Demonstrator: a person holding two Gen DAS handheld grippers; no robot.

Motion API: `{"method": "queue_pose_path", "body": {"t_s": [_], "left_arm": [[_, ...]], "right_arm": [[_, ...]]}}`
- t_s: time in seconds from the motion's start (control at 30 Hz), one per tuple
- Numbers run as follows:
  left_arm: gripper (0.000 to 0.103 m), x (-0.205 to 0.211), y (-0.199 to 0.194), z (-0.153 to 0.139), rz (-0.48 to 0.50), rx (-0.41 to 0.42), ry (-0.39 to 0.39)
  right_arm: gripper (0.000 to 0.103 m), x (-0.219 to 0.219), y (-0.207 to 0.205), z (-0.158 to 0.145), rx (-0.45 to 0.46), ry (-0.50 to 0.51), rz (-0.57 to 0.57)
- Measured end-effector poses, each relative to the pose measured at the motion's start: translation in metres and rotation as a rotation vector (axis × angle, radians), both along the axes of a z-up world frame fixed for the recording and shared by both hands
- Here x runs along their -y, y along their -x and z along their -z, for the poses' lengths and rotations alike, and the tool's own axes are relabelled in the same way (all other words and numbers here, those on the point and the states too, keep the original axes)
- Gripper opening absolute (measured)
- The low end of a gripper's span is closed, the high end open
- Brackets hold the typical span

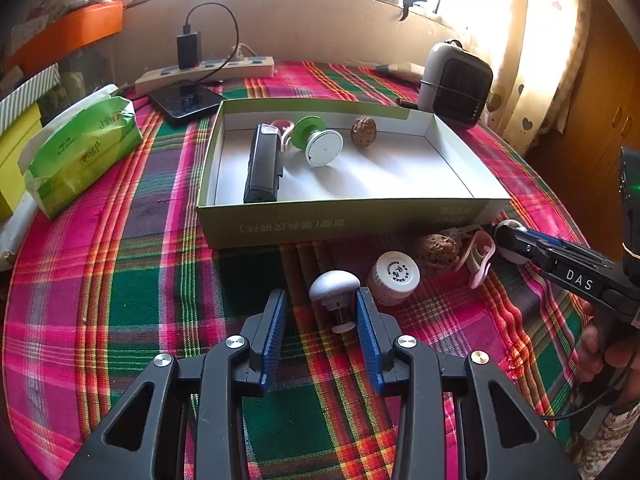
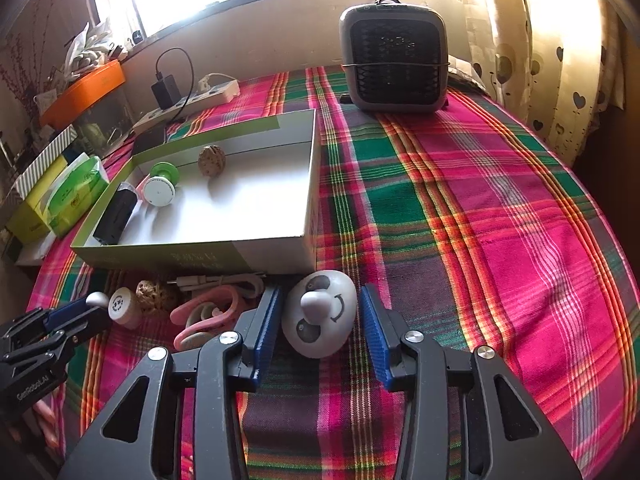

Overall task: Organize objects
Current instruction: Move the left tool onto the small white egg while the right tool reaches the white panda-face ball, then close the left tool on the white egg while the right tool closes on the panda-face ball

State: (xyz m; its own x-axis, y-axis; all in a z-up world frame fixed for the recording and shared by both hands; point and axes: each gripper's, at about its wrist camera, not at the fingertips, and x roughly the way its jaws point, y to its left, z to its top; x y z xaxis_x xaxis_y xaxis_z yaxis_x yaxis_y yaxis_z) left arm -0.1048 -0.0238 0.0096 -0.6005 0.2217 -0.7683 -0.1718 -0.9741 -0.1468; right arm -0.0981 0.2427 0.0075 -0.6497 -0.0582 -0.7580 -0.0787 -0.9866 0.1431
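Left gripper [image 1: 322, 312]: black angular frame with triangular cut-outs, round silver screws, and ribbed blue pads [image 1: 275, 322]. Right gripper [image 2: 320, 322]: identical build; at 3 o'clock in the left wrist view its side bore white "DAS" lettering and a thin black cable. A mottled pale sleeve [image 1: 608, 436] showed at 4 o'clock.
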Motion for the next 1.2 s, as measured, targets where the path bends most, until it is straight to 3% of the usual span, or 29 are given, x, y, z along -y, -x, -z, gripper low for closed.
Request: {"method": "queue_pose_path", "body": {"t_s": [0.63,0.93,1.2], "left_arm": [[0.033,-0.004,0.008,0.0,-0.009,-0.006,0.022],[0.033,-0.008,0.011,0.0,-0.014,-0.009,0.049],[0.029,-0.006,0.014,0.0,-0.028,-0.007,0.023]], "right_arm": [[0.029,-0.001,-0.008,-0.003,-0.032,0.059,-0.028],[0.029,-0.004,-0.007,-0.002,-0.031,0.083,-0.031],[0.029,-0.007,-0.007,-0.001,-0.031,0.099,-0.033]]}}
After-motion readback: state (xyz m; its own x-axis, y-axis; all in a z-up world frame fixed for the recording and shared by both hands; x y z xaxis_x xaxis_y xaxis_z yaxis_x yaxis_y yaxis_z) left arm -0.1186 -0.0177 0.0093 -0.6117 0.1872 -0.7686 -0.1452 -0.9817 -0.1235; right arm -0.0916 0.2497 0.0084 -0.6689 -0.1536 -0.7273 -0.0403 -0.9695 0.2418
